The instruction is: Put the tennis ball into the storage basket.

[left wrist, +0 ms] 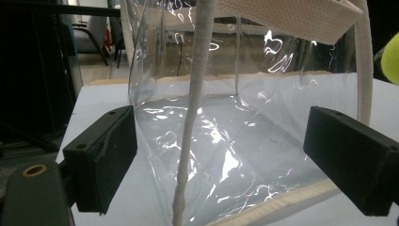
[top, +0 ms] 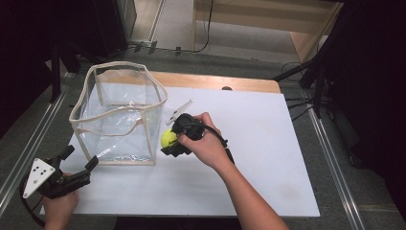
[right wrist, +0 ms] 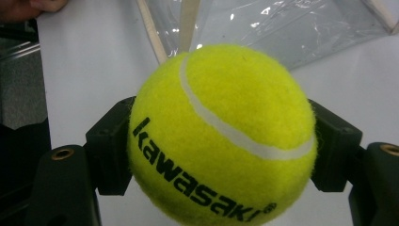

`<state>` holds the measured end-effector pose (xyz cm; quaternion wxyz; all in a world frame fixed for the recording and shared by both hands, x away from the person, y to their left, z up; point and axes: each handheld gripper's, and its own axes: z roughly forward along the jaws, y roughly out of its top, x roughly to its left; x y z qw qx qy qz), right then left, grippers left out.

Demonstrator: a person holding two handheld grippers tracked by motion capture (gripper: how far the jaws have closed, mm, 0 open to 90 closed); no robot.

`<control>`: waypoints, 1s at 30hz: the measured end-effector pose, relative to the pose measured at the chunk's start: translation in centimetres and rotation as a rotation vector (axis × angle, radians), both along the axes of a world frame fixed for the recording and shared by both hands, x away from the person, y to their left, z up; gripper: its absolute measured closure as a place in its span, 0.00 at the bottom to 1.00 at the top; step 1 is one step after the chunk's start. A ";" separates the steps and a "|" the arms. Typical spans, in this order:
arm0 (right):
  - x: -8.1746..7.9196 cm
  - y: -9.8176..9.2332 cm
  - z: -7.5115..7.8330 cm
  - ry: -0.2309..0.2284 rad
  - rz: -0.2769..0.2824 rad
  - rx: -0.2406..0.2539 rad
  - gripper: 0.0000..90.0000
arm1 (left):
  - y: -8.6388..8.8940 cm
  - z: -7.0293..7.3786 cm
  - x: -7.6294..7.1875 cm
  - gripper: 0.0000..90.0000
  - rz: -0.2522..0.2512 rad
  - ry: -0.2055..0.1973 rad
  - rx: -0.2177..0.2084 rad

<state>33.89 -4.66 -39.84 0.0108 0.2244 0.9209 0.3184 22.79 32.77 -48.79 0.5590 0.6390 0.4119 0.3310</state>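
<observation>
A yellow tennis ball (right wrist: pixel 221 136) with black lettering sits between the jaws of my right gripper (right wrist: pixel 221 150), which is shut on it. In the high view the tennis ball (top: pixel 168 138) is just right of a clear plastic bag (top: pixel 119 115) with cream trim, standing open on the white table (top: pixel 249 158). My right gripper (top: pixel 173 140) holds the ball close to the bag's near right corner. My left gripper (top: pixel 79 160) is open at the table's near left, its jaws aimed at the bag's near left corner. In the left gripper view the clear plastic bag (left wrist: pixel 235 141) lies ahead between the open jaws.
The white board lies on a wooden tabletop (top: pixel 215 81). Metal rails (top: pixel 28 139) run along the left and right sides. Cables (top: pixel 299 103) trail at the far right, and a wooden frame (top: pixel 268 19) stands beyond the table.
</observation>
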 end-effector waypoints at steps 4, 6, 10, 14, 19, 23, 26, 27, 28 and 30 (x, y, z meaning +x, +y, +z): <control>0.3 -0.5 0.6 0.006 0.001 0.011 0.26 | 0.0 0.0 0.0 0.12 -0.002 -0.001 0.001; 0.5 -0.6 1.0 0.006 0.004 0.013 0.26 | 0.0 0.0 0.0 0.12 -0.003 0.000 0.002; 0.8 -0.6 1.8 -0.009 0.006 0.013 0.26 | -0.1 0.0 0.0 0.12 -0.001 -0.005 0.000; 1.1 -0.4 2.5 -0.017 0.003 0.024 0.26 | -0.1 0.0 0.0 0.12 -0.001 -0.004 0.000; 1.7 -0.3 3.0 0.003 0.010 0.039 0.26 | 0.0 0.0 0.0 0.12 -0.005 0.004 0.004; 2.0 -0.1 3.4 -0.004 0.008 0.037 0.26 | 0.0 0.0 0.0 0.12 -0.004 0.003 0.004; 2.2 -0.1 3.7 -0.009 0.005 0.039 0.26 | -0.1 0.0 0.0 0.12 -0.004 0.003 0.003; 2.3 0.0 3.8 -0.012 0.007 0.043 0.26 | -0.1 0.0 0.0 0.12 -0.005 0.004 0.003; 2.5 0.0 4.1 -0.017 0.009 0.041 0.26 | -0.1 0.0 0.0 0.12 -0.005 0.006 0.004; 2.6 0.1 4.4 -0.026 0.008 0.039 0.26 | 0.0 0.0 0.0 0.12 -0.006 0.008 0.005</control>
